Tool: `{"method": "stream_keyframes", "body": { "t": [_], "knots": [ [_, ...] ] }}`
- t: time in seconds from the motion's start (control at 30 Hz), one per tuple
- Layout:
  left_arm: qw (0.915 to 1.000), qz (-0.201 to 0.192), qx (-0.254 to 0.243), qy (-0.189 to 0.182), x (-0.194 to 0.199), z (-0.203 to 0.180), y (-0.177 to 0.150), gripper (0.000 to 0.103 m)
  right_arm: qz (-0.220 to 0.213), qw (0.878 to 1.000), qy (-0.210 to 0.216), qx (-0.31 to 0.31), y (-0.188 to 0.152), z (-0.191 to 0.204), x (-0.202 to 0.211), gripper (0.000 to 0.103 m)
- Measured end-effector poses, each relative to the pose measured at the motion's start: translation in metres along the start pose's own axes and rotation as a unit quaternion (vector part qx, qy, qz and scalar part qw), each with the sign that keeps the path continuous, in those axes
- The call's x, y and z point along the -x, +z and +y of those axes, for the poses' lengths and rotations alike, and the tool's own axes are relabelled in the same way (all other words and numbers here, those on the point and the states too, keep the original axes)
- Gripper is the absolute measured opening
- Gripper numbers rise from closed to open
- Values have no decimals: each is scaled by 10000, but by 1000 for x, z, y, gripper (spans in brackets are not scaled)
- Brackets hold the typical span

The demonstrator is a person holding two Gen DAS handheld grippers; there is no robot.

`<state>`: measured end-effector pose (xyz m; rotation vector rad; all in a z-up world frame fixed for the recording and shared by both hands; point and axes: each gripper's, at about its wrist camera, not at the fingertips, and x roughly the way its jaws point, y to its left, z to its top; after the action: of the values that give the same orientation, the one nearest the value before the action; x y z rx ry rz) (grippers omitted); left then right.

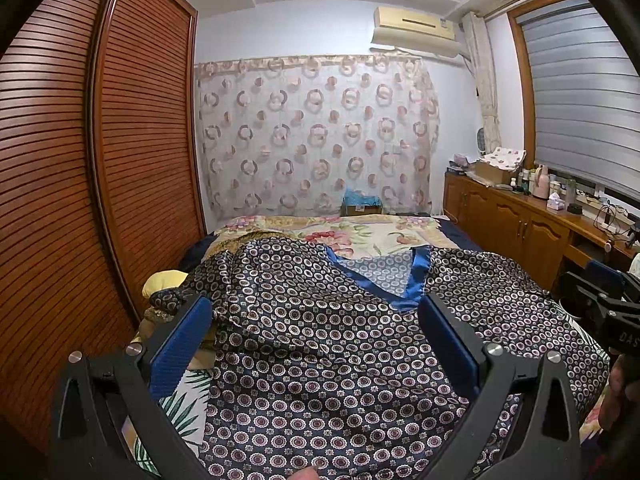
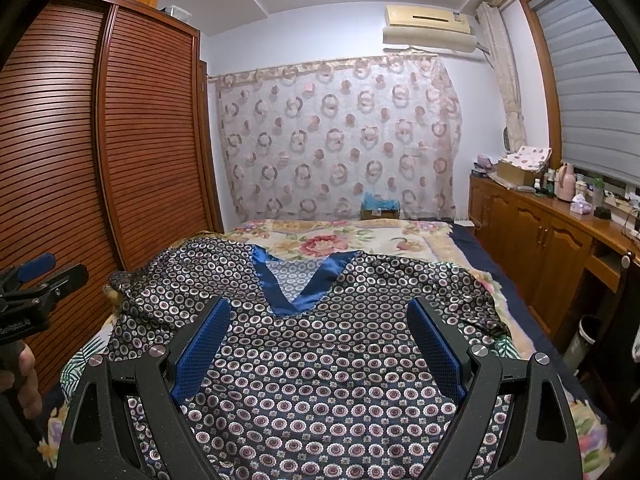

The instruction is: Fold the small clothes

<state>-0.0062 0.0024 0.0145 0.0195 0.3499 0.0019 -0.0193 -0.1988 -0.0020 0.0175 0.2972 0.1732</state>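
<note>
A dark navy satin top (image 1: 320, 320) with a circle print and a blue V-neck trim (image 1: 404, 280) lies spread on the bed, neck away from me. It also shows in the right wrist view (image 2: 320, 360), with its V-neck (image 2: 296, 284). Its left sleeve is bunched near the bed's left edge (image 1: 188, 292). My left gripper (image 1: 314, 312) is open and empty, just above the top's left half. My right gripper (image 2: 318, 312) is open and empty above the top's middle. Each gripper shows at the edge of the other's view, the right one (image 1: 600, 300) and the left one (image 2: 44, 276).
A floral bedspread (image 1: 360, 232) covers the bed. A slatted wooden wardrobe (image 1: 100, 160) stands close on the left. A wooden cabinet (image 1: 520, 224) with bottles and boxes runs along the right under a window. A patterned curtain (image 1: 316, 132) hangs on the far wall.
</note>
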Motion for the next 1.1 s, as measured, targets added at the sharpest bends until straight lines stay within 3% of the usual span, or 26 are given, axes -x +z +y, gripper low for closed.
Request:
{"method": "stream_keyframes", "body": {
  "t": [0.2,0.47,0.73,0.93,1.1],
  "knots": [
    [9994,154,292,-124,-18,34,-6,103,49,9999,87,111,-2,5,-12,91],
    [9983,445,251,293,-59,83,-16,103,195,9989,266,324,-7,17,-40,91],
    [9959,817,359,127,-99,129,-26,103,353,9963,595,511,-4,27,-72,91],
    [9913,1189,554,-111,-131,160,-26,92,555,9914,922,745,0,37,-98,91],
    [9862,1443,805,9,-159,186,-25,84,746,9861,1113,978,2,44,-120,91]
  ]
}}
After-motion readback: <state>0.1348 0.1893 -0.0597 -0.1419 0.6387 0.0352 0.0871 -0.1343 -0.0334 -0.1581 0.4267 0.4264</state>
